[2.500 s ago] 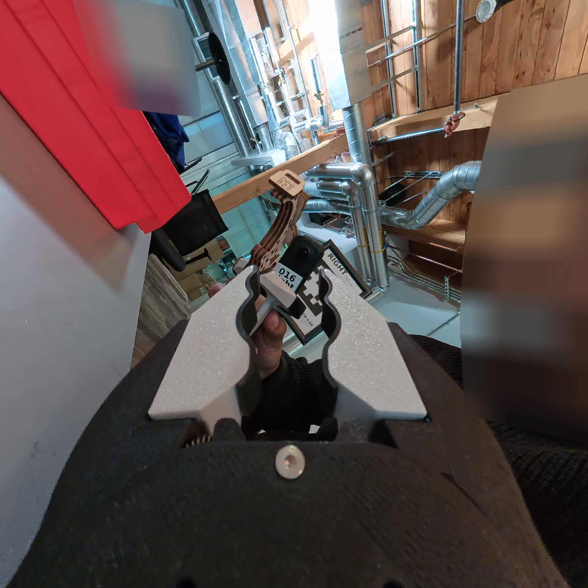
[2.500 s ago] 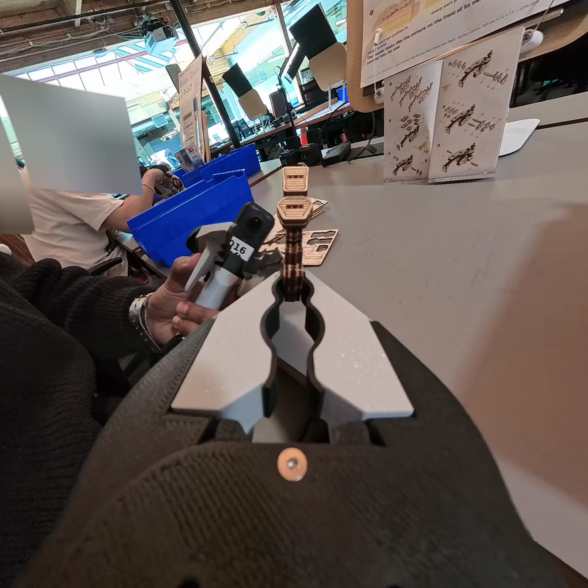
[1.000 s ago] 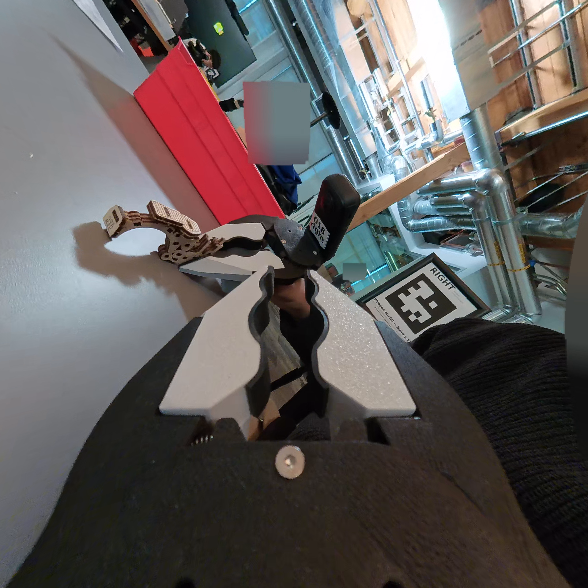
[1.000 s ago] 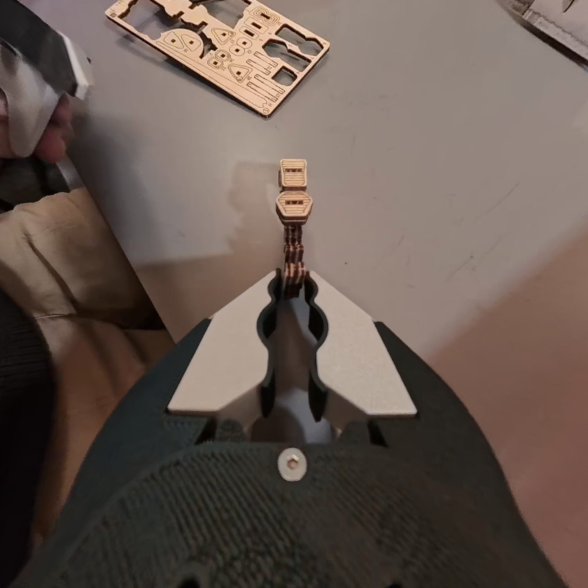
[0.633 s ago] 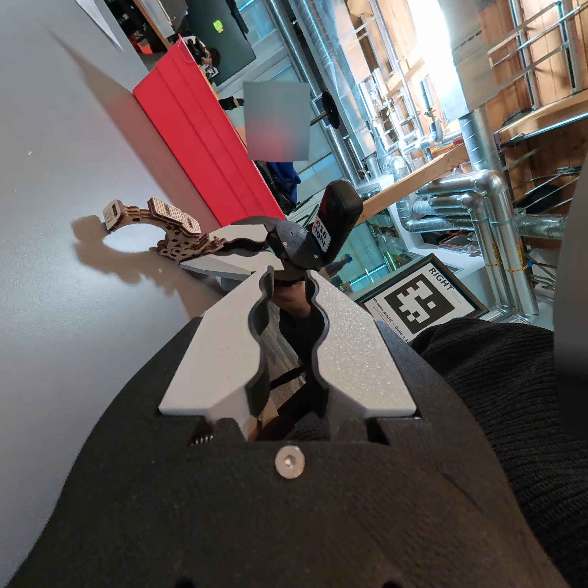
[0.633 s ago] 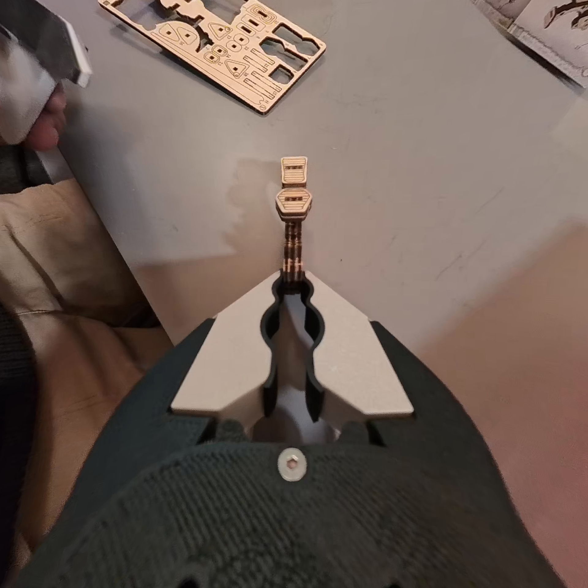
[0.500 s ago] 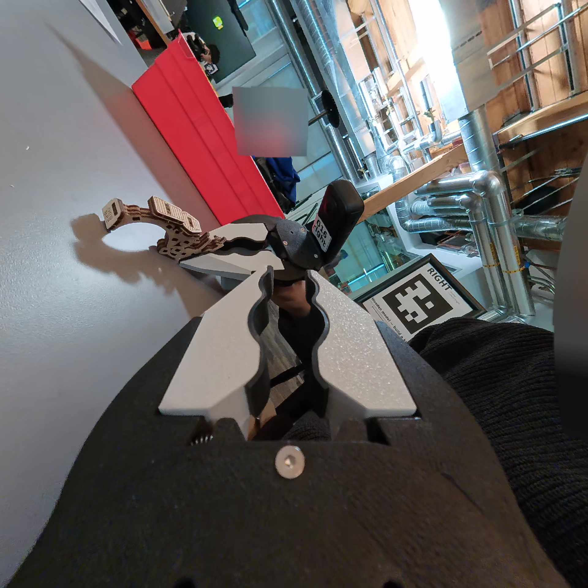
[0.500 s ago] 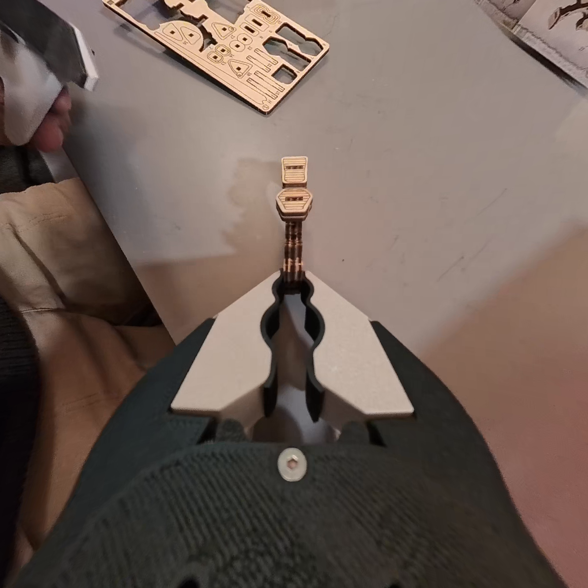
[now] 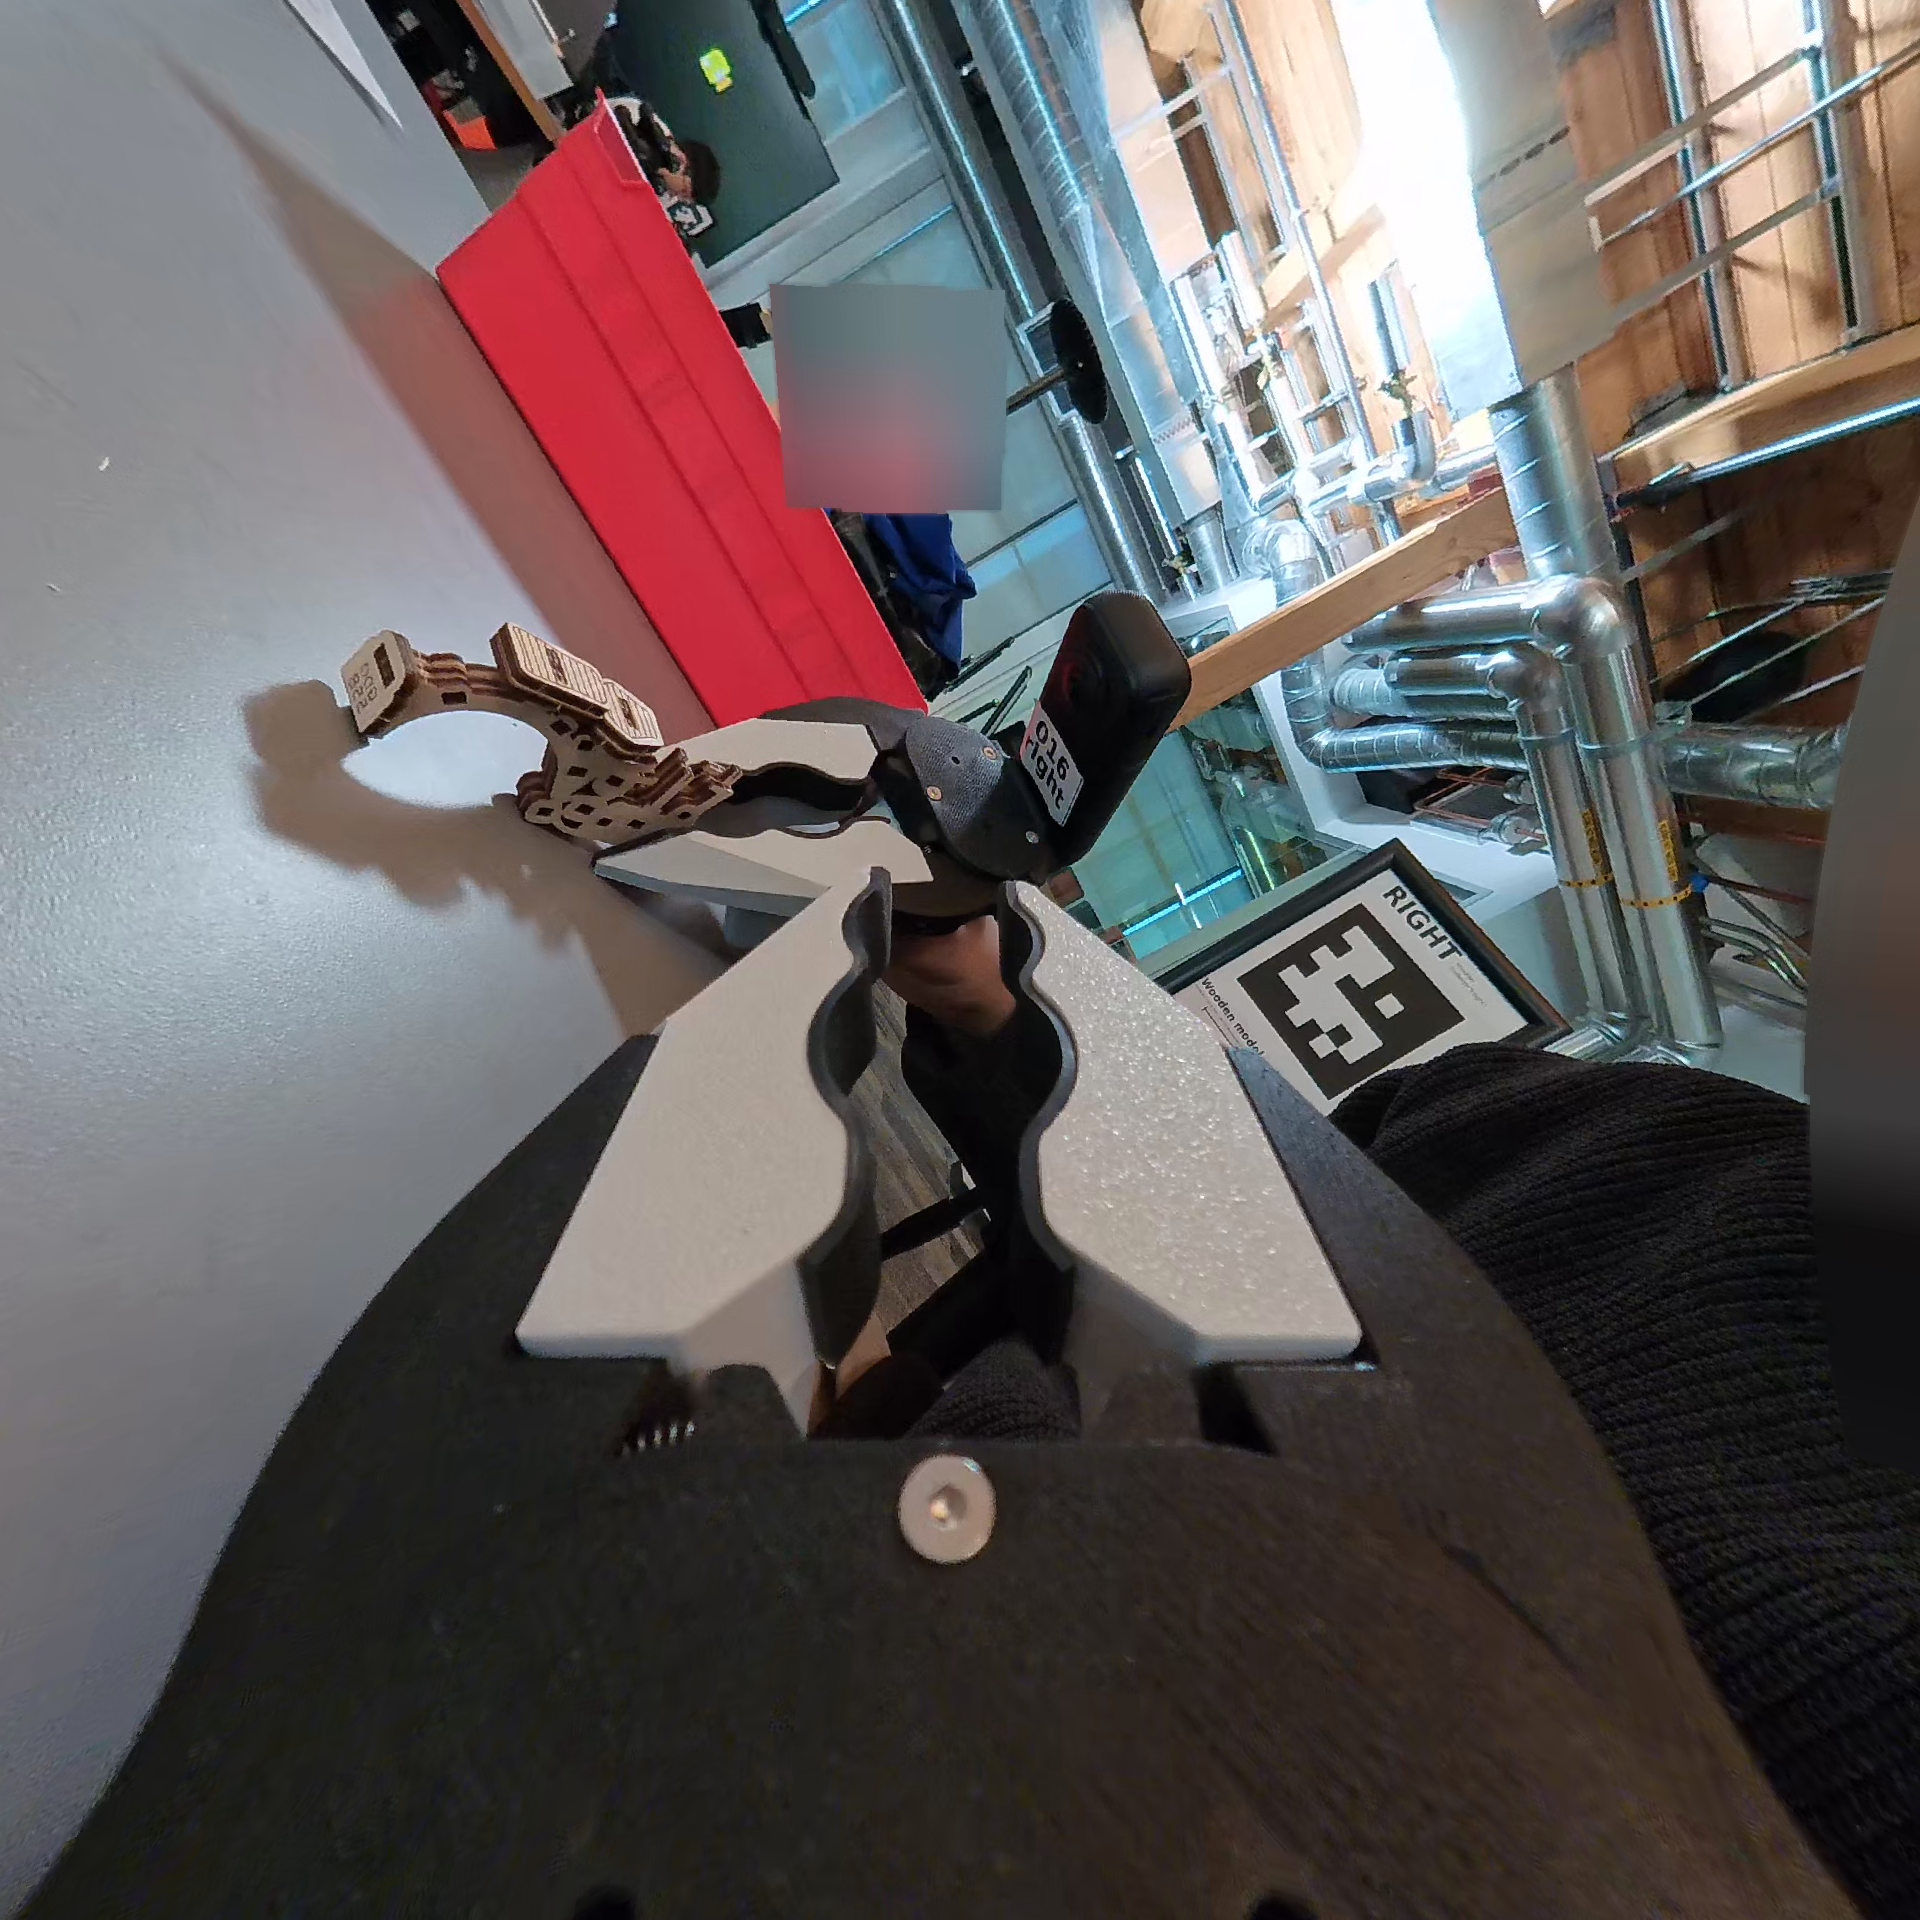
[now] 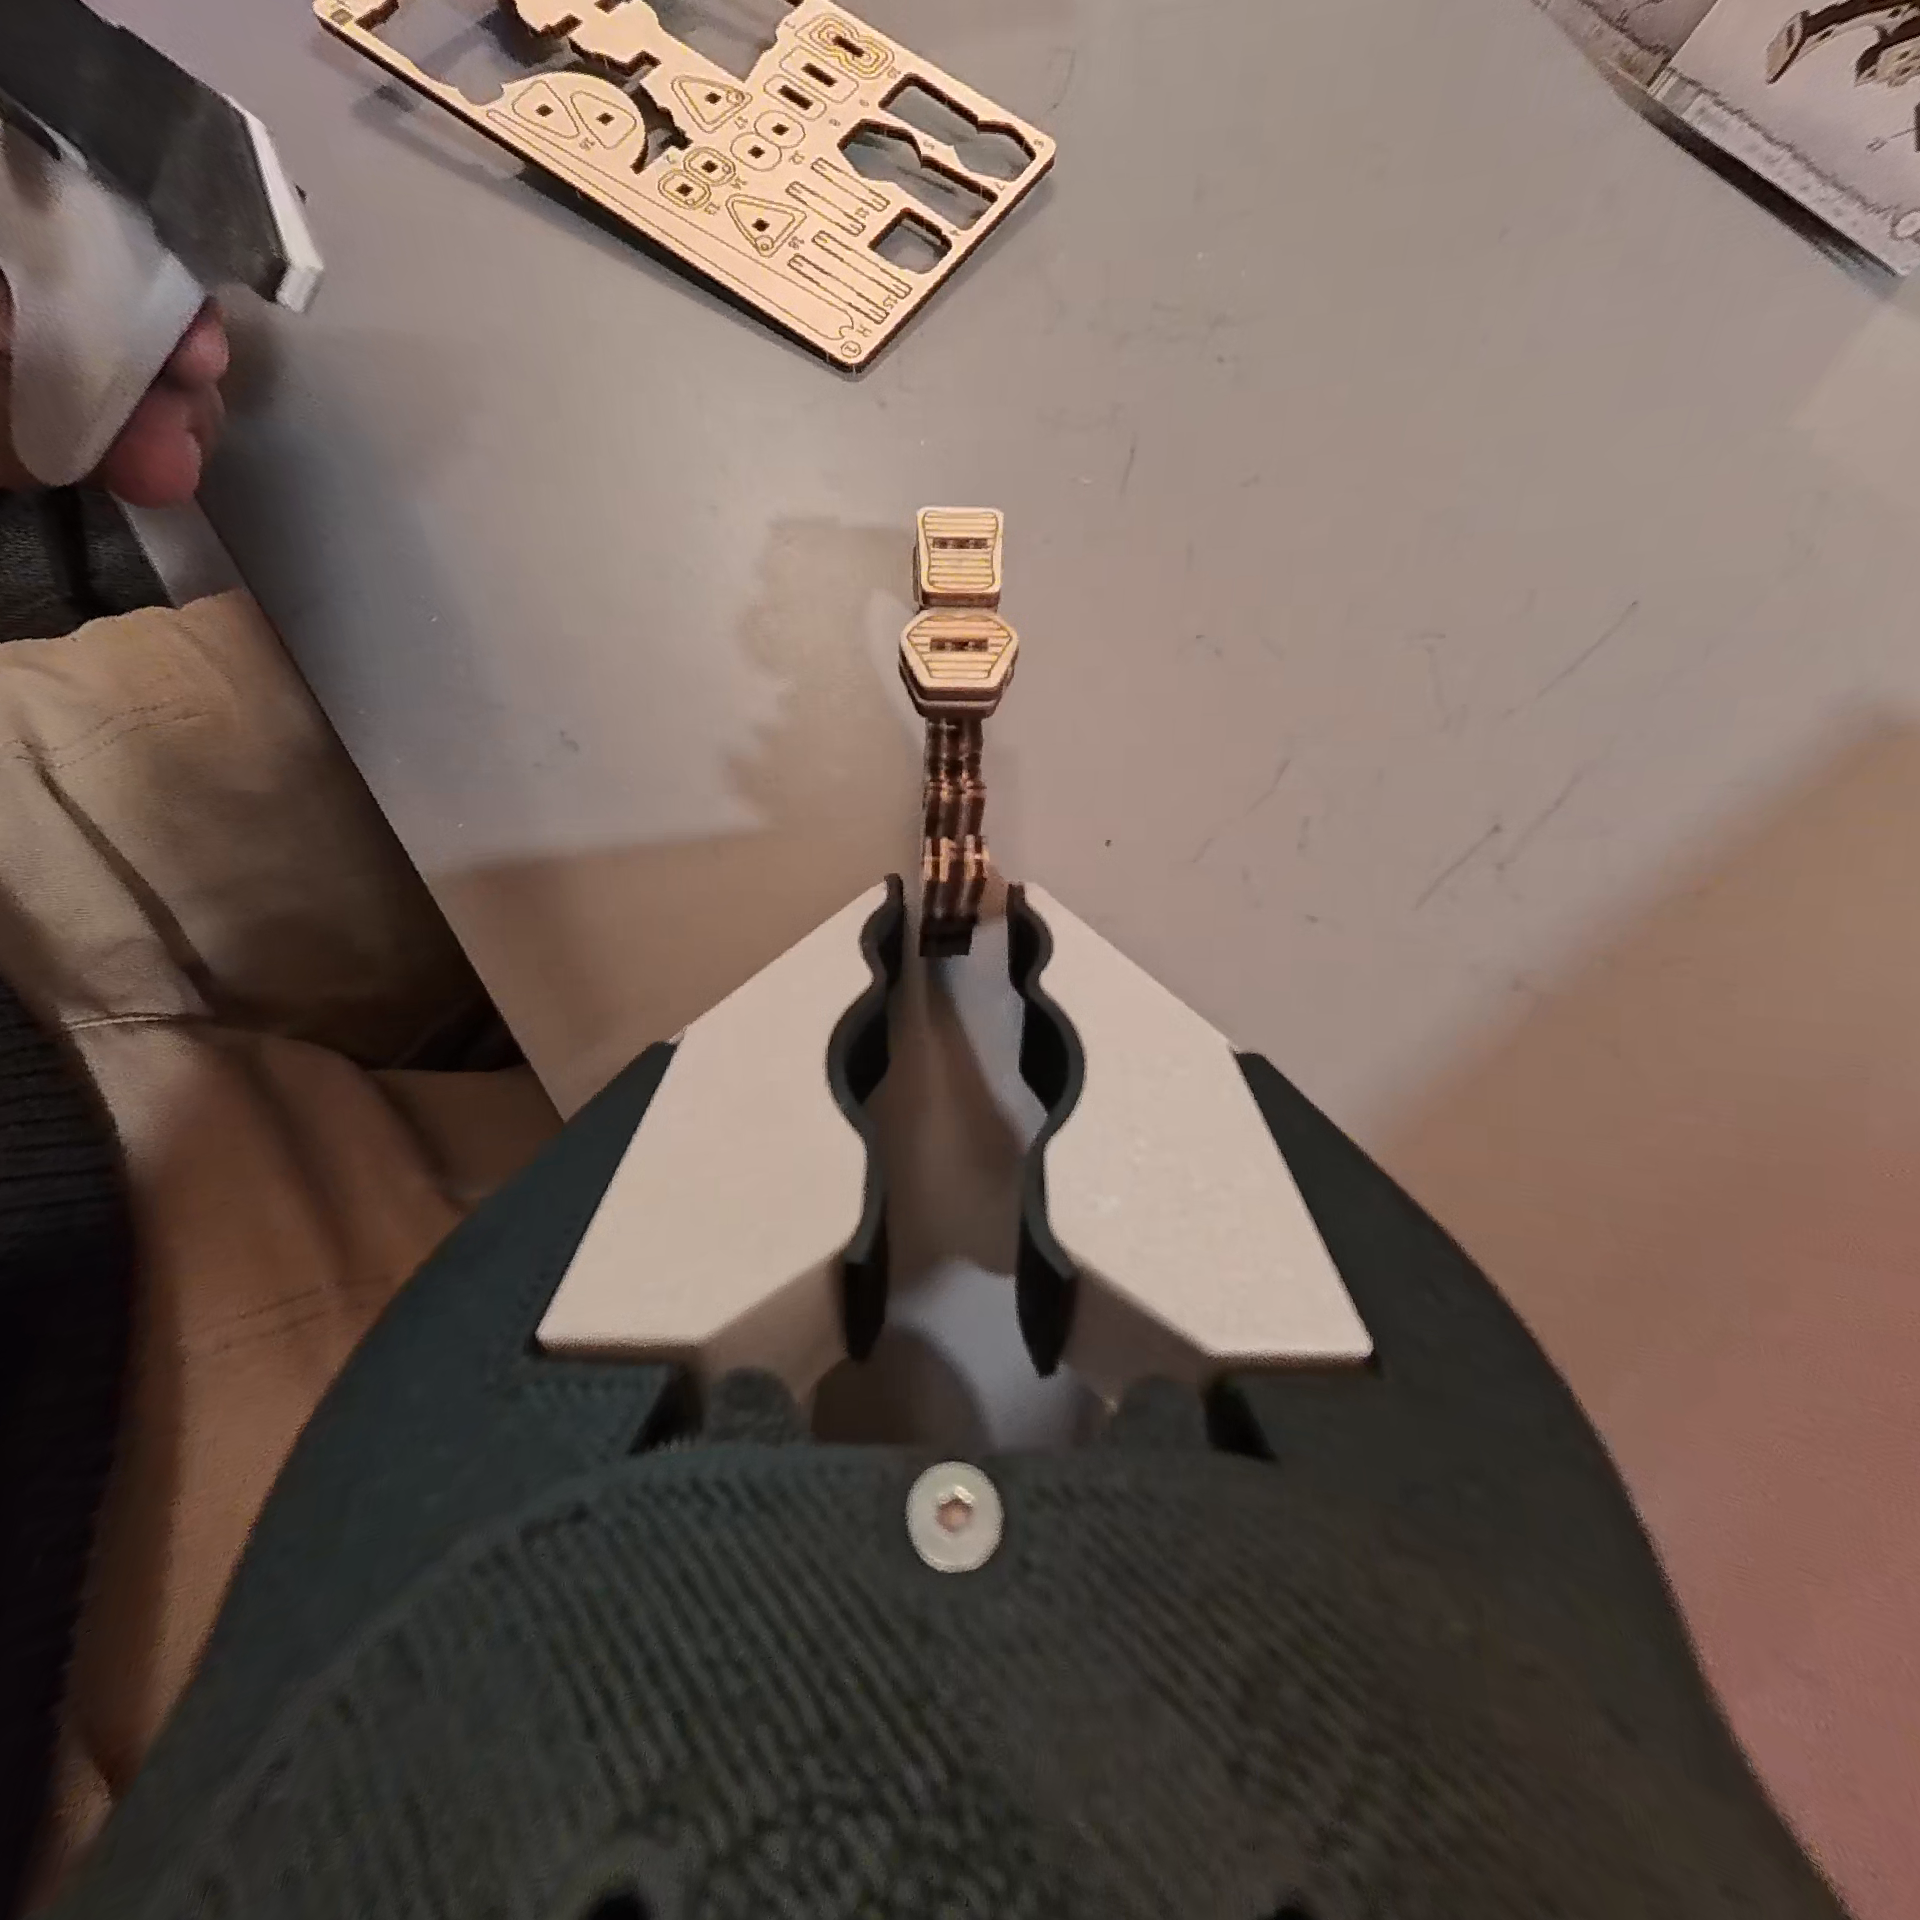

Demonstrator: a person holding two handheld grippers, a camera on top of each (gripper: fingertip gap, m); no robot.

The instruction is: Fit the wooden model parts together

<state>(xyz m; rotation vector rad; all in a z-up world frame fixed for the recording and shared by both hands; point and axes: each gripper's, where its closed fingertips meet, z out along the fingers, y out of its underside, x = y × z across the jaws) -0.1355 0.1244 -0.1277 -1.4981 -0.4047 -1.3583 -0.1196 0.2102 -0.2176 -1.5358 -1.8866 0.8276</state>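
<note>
The wooden model [image 10: 956, 665], a curved stack of laser-cut layers with two ribbed pads on top, rests on the grey table [image 10: 1351, 520] near its front edge. My right gripper [image 10: 954, 904] has its jaws slightly parted around the model's near end, with a small gap on each side. From the side in the left wrist view, the model [image 9: 582, 727] lies on the table in front of the right gripper [image 9: 748, 805]. My left gripper [image 9: 940, 894] is open and empty, off the table edge. It shows blurred at the upper left of the right wrist view [image 10: 156, 208].
A flat wooden parts sheet [image 10: 727, 156] with several cut-outs lies farther back on the table. Printed instruction sheets [image 10: 1787, 125] are at the far right. A red bin [image 9: 644, 436] stands on the table beyond the model. A framed marker sign [image 9: 1351, 997] is behind. The gap from one gripper's tips to the other's is roughly 12 centimetres.
The right gripper brought the model down from mid-air onto the table. In the last half second its jaws parted slightly around the model. The left gripper stayed open and hardly moved.
</note>
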